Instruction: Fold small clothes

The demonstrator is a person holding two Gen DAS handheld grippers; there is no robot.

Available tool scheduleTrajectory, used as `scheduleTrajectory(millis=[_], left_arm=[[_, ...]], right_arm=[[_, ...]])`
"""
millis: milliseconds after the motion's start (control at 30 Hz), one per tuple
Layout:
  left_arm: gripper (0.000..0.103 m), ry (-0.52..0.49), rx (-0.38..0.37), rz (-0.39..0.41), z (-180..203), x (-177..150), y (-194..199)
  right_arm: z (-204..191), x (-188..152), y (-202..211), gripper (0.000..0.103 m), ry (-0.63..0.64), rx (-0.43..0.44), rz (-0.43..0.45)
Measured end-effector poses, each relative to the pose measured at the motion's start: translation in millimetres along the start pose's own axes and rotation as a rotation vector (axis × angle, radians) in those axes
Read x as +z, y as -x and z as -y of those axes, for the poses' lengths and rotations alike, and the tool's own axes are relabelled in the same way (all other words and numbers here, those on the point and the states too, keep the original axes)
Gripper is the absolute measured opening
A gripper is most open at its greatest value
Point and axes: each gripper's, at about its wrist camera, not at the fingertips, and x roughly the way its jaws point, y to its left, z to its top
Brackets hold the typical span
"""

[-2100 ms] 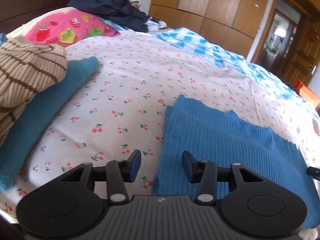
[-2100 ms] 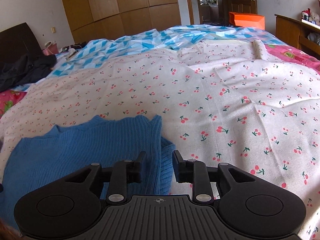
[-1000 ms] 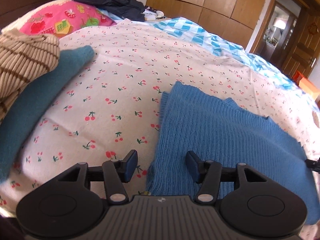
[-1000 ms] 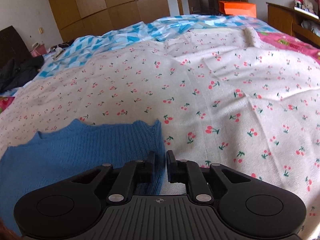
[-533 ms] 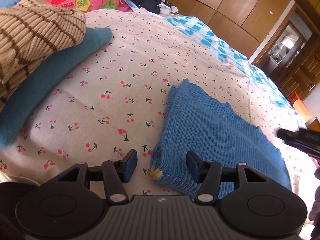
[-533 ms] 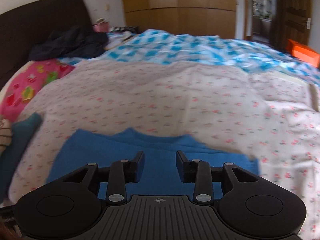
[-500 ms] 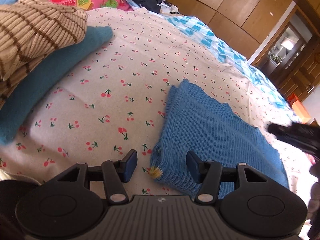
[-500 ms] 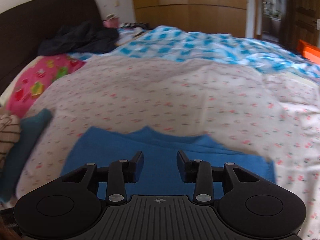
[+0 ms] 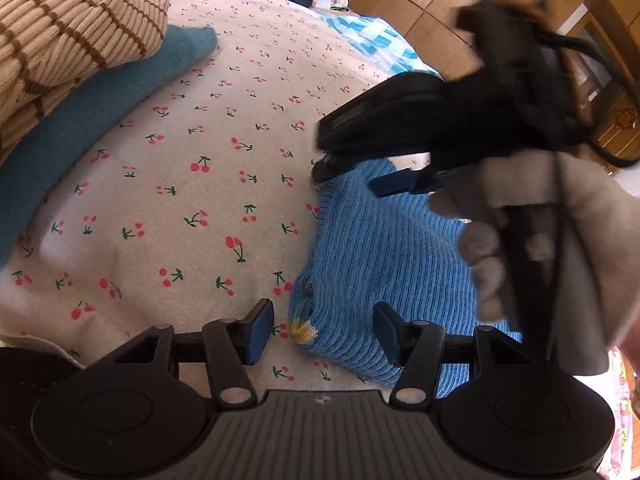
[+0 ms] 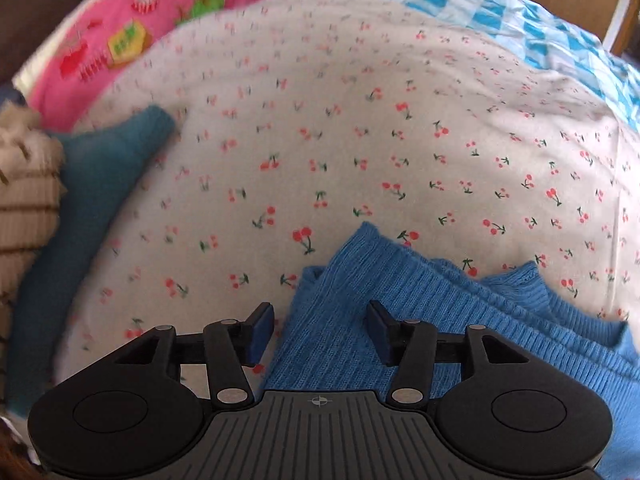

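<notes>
Blue knit sweater point(image 9: 384, 248) flat on the cherry-print bedspread point(image 9: 192, 184), already folded at least once, near the bed's front edge. Folded stack (striped beige knit point(image 9: 68, 28) over teal knit point(image 9: 92, 116)) well apart, off to the left.

Left gripper point(image 9: 322, 330): about half open, pads clear of the fabric, straddling the near-left corner of the sweater where the small yellow tuft point(image 9: 303, 329) sits. Nothing held.

Right gripper point(image 10: 319, 330): jaws opening right now, the sweater's far-left corner between them but not pinched. Seen from the left wrist camera as a blurred black body in a gloved hand point(image 9: 532, 220), hovering over the same far corner.

Likely step: take both left-edge corners for the next fold across (judgement only).

To do it well:
- Drop each gripper until the lower pad slides under all layers at its corner, then close. Loose rib knit, so a shallow bite probably grabs the top layer only.
- Bite just inside the edge, not on the tuft.
- Lift both corners level and together; uneven lift skews the fold line.
- Carry across to the opposite edge, lay down, match edges before release.
- Keep tension light (stretchy knit, drags the bottom layer easily).

Risks: layers separating at the far corner, where an offset edge already shows point(image 10: 520, 276); bedspread pinched along with the sweater.
</notes>
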Motion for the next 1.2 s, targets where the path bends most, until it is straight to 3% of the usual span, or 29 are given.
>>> scheduleTrajectory(millis=[133, 267, 367, 600, 900, 967, 1033, 1100, 1200], left_arm=[[0.059, -0.014, 0.003, -0.001, 2.8, -0.5, -1.1], [0.059, -0.027, 0.012, 0.011, 5.6, -1.7, -0.1], [0.060, -0.031, 0.021, 0.043, 7.3, -3.4, 4.9], [0.082, -0.122, 0.098, 0.213, 25.0, -12.9, 27.3], [0.086, -0.268, 0.159, 0.215, 48.7, -13.8, 7.9], [0.079, -0.278, 0.156, 0.184, 54.4, -10.8, 0.5], [0.048, -0.291, 0.147, 0.144, 62.5, -13.8, -1.1], [0.032, -0.296, 0.112, 0.116, 73.8, -17.8, 1.3], [0.024, -0.352, 0.055, 0.118, 103.8, -27.3, 12.7]], right_arm=[[-3.4, -4.1, -8.9, 0.054, 0.027, -0.031, -0.001], [12.7, -3.9, -0.5, 0.023, 0.015, -0.019, 0.009], [32.2, -7.0, 16.0, 0.014, -0.043, 0.047, 0.044], [68.9, -27.5, 56.1, 0.011, -0.137, 0.137, 0.150], [107.0, -50.1, 86.4, 0.011, -0.248, 0.269, 0.253], [116.9, -56.7, 93.6, 0.011, -0.274, 0.292, 0.274], [131.4, -64.8, 100.8, 0.011, -0.310, 0.322, 0.294], [149.0, -76.3, 109.6, 0.011, -0.354, 0.355, 0.322], [181.9, -100.7, 124.5, 0.011, -0.438, 0.401, 0.381]])
